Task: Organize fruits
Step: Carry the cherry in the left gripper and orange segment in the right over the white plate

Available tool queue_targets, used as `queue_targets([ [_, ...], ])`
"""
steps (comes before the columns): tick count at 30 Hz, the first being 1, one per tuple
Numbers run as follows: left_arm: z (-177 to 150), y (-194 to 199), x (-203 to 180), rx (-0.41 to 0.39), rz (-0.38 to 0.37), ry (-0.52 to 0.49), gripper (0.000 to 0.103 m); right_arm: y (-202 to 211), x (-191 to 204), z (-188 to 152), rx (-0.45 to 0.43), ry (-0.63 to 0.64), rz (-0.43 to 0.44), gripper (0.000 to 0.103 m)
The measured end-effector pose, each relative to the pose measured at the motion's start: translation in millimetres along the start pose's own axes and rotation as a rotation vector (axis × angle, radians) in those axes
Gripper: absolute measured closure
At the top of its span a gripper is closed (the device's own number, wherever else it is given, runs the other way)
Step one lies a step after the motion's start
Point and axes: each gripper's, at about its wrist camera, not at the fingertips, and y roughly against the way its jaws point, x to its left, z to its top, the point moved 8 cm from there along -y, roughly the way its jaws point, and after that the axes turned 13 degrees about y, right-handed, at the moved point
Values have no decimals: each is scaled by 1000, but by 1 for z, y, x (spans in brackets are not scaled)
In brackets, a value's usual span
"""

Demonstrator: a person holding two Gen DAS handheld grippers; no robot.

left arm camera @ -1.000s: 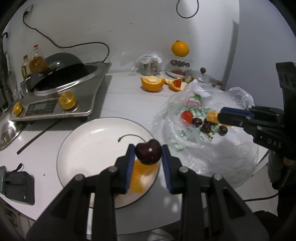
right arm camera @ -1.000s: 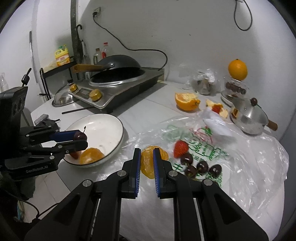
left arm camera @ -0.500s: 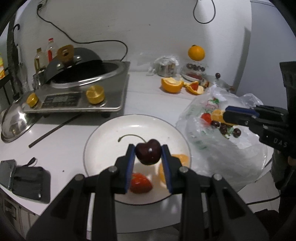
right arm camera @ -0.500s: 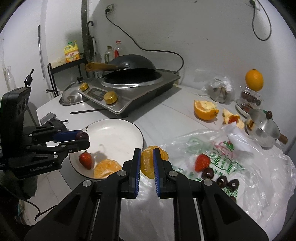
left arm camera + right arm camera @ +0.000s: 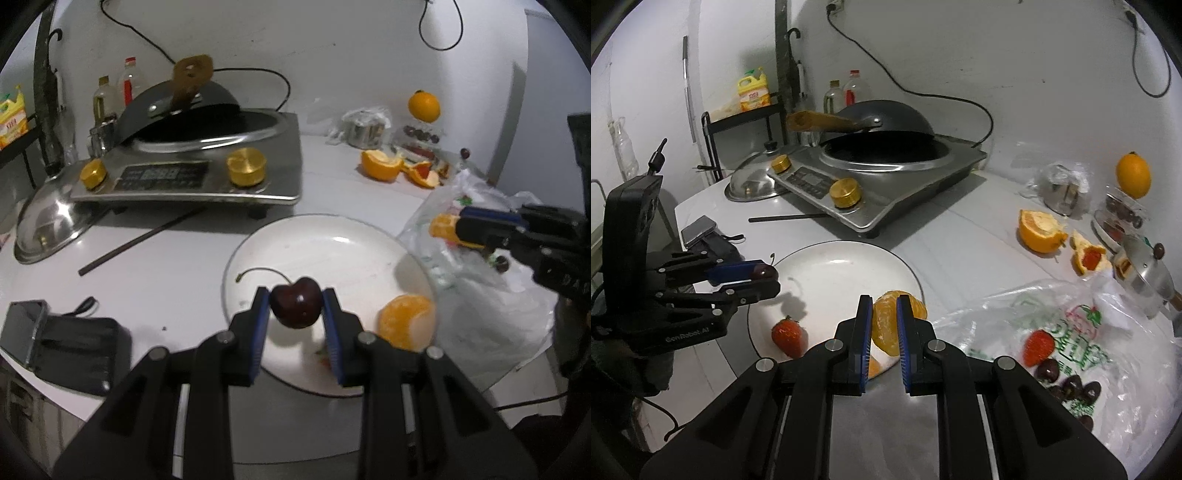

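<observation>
My left gripper (image 5: 296, 306) is shut on a dark red cherry (image 5: 295, 303) with a long stem, held above the near part of the white plate (image 5: 325, 251). A peeled orange piece (image 5: 406, 325) lies on the plate's right side. My right gripper (image 5: 882, 321) is shut on another peeled orange piece (image 5: 884, 326), over the plate's (image 5: 842, 266) right rim. A strawberry (image 5: 786, 336) lies on the plate. In the right wrist view the left gripper (image 5: 764, 278) hangs over the plate's left edge. A clear plastic bag (image 5: 1108, 354) holds a strawberry (image 5: 1038, 341) and several cherries (image 5: 1067, 384).
An induction cooker with a black wok (image 5: 207, 147) stands behind the plate, a steel lid (image 5: 48, 221) and a dark chopstick (image 5: 140, 240) to its left. A black pouch (image 5: 70, 350) lies near the table's edge. Orange peels (image 5: 1039, 230), a whole orange (image 5: 1133, 175) and a small pot (image 5: 1145, 266) sit at the right.
Both grippers have moved left, from the bag side over the plate, each keeping its fruit. The right gripper's orange piece now hangs over the plate's rim instead of the bag.
</observation>
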Motion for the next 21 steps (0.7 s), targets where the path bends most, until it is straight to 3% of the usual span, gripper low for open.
queue_targets([
  [21, -10, -26, 14, 54, 8, -5, 74, -51, 33, 8, 54, 34, 98, 89],
])
